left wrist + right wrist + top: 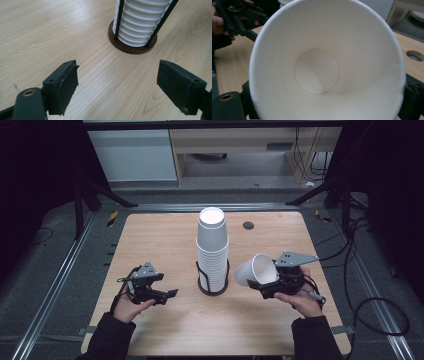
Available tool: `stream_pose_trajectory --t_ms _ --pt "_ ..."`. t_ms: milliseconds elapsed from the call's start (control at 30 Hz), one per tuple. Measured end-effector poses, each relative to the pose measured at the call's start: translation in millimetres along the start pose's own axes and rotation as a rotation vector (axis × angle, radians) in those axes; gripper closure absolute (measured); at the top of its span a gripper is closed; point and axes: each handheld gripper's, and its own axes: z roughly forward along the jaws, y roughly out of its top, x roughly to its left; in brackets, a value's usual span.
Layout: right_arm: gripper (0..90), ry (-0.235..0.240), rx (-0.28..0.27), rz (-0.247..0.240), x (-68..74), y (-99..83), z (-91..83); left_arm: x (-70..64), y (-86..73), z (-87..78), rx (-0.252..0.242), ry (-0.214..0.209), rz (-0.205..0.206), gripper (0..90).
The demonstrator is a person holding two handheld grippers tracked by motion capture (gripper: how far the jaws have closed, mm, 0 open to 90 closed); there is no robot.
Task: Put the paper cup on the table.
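A tall stack of white paper cups (212, 247) stands upside down in a black wire holder on a round brown base (213, 290) at the table's middle. My right gripper (263, 287), right of the stack, is shut on a single white paper cup (254, 270) that lies on its side. In the right gripper view the cup's inside (317, 71) faces the camera, with a jaw on each side of its rim. My left gripper (167, 295) is open left of the stack; its jaws stand wide apart over bare wood (117, 85), short of the stack (140, 22) and base (132, 47).
The wooden table (165, 240) has a dark round cable hole (248, 225) behind the stack, to its right. Cables trail off the right side. A pale cabinet (132, 152) stands beyond the far edge. The left hand and its gripper (239, 17) appear far off in the right gripper view.
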Motion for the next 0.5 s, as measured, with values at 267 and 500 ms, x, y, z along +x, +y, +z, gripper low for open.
stream_pose_trajectory --t_ms 267,500 --pt "9.5 -0.106 0.038 0.055 -9.7 -1.9 0.5 6.0 -3.1 -1.0 0.000 0.015 -0.022 16.5" --pt "9.4 -0.234 0.079 0.087 -19.8 -3.6 1.2 8.9 -4.4 -0.1 0.006 0.026 -0.032 16.6"
